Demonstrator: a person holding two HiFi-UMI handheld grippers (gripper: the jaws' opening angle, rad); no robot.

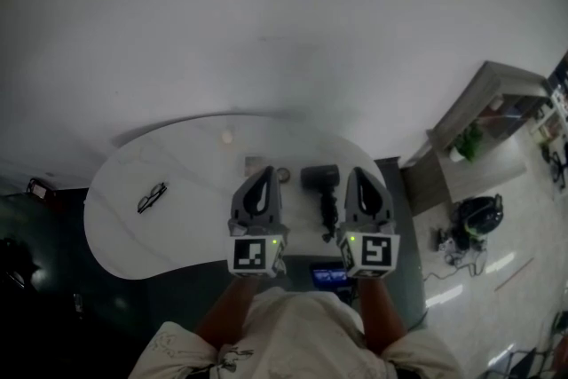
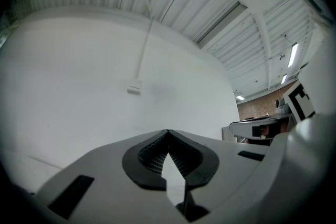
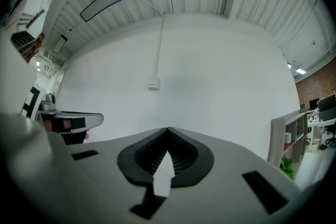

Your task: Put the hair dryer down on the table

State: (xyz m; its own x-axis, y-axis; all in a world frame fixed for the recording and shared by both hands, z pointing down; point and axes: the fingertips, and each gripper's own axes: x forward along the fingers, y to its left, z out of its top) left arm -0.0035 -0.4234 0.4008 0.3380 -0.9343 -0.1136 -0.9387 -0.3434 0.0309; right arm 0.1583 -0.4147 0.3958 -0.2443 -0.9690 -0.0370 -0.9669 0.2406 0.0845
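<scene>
The black hair dryer point(image 1: 321, 189) lies on the white table point(image 1: 124, 217), its head toward the wall and its handle toward me. It rests between my two grippers and neither touches it. To its left my left gripper point(image 1: 265, 173) is shut with nothing in it. My right gripper point(image 1: 358, 173), just right of the dryer, is likewise shut and empty. Both gripper views look up at the white wall, with the left gripper's tips point(image 2: 168, 131) and the right gripper's tips point(image 3: 168, 129) meeting. The dryer does not show in those two views.
A pair of glasses point(image 1: 152, 197) lies on the table's left part. Small items point(image 1: 256, 164) sit near the far middle. A grey shelf unit point(image 1: 479, 129) with a plant stands at the right. A dark bag point(image 1: 479, 214) is on the floor.
</scene>
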